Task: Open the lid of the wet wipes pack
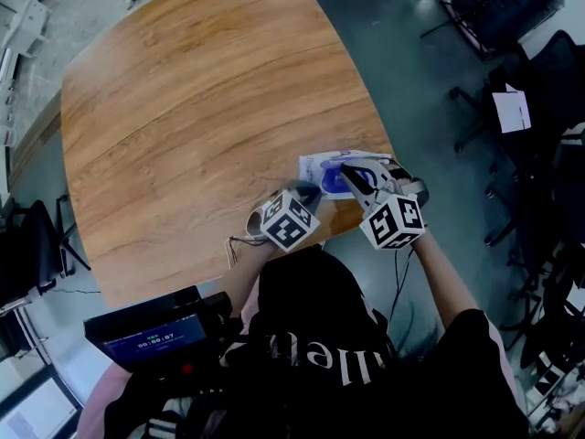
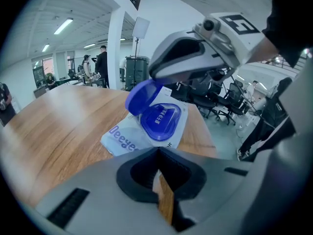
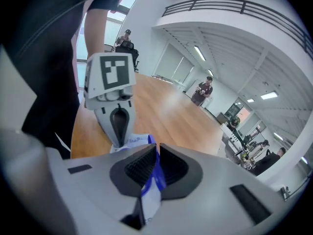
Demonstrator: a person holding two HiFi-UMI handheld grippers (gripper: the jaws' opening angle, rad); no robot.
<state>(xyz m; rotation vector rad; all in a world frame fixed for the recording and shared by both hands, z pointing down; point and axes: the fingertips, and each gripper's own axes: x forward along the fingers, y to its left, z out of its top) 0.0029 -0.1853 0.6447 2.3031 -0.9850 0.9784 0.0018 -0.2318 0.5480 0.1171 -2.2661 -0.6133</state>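
At the table's near edge, the right gripper pinches the pack's blue lid, already lifted roughly halfway; just beside the pack, the left gripper's jaws sit together, empty.

Table: warm brown, streaked with darker wood grain.
Wet wipes pack: white to pale blue, with dark blue lettering.
Lid: bright royal blue.
Left gripper: light grey shell, black inner padding.
Right gripper: light grey shell, black ribbed padding.
Marker cubes: white faces with black square patterns.
Floor: dull grey-green.
Person's top: black with pale lettering.
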